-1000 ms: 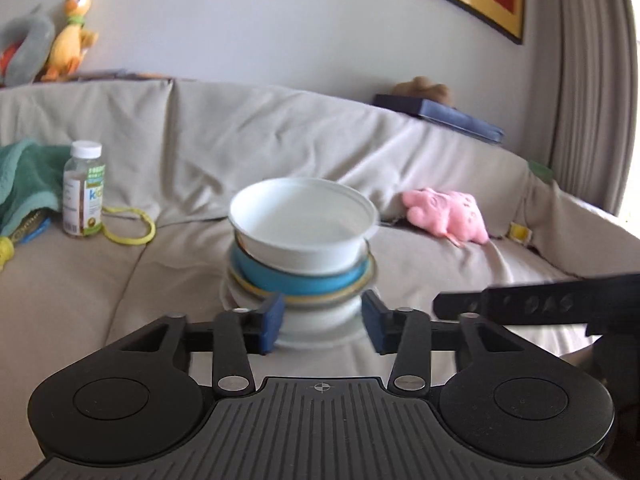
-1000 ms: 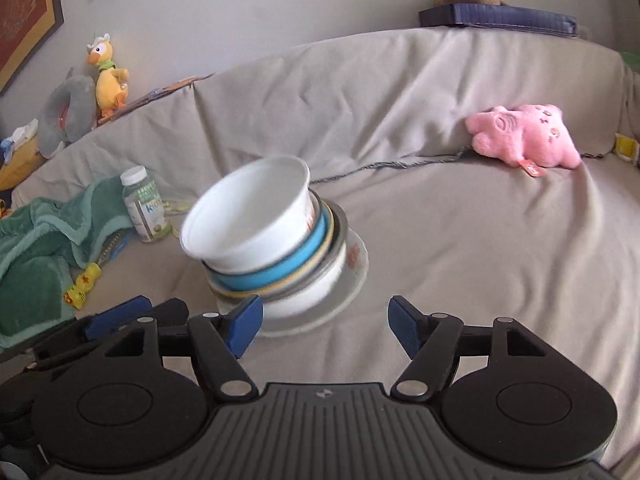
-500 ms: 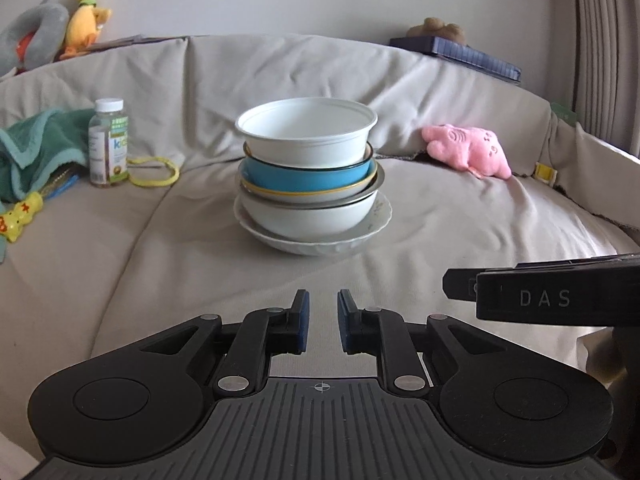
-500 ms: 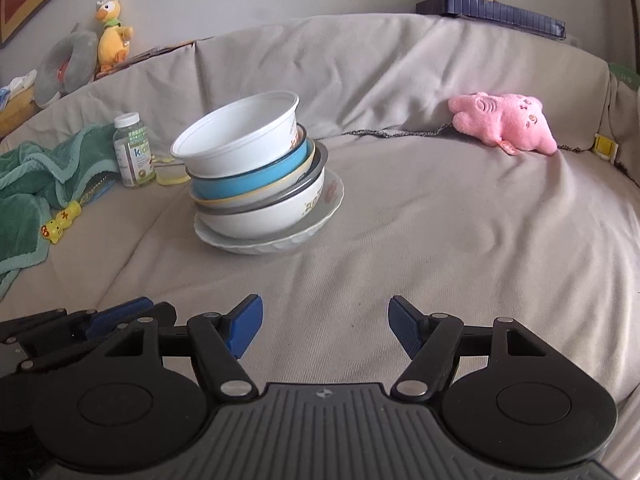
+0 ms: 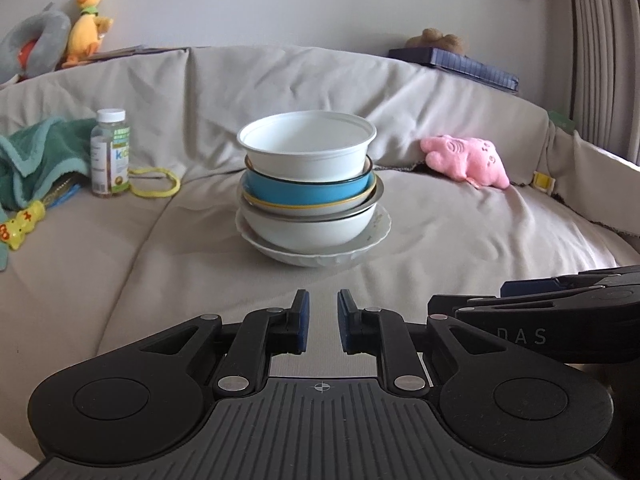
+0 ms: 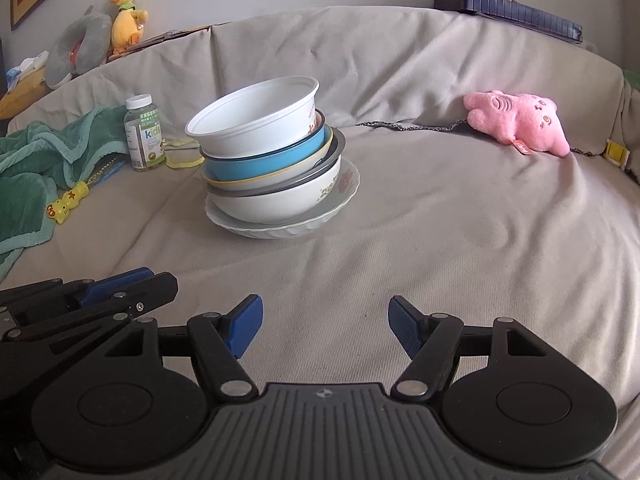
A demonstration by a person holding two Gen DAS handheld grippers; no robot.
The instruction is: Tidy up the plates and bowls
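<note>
Four bowls (image 5: 308,184) nest on a plate (image 5: 376,236); my left claw (image 5: 322,322) is narrow and empty, my right claw (image 6: 326,326) wide.

A: Which printed words are legible?
B: "kids" on the label of the clear plastic white-capped bottle (image 6: 143,138), left of centre; "DAS" on the black right gripper (image 5: 568,312) body, lower right of the left wrist view.

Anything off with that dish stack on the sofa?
Yes. The white top bowl sits tilted toward the left in the right wrist view, not nested flat in the blue bowl. The whole stack rests on a soft sofa cushion, so it may be unsteady. Nothing looks spilled or broken.
</note>
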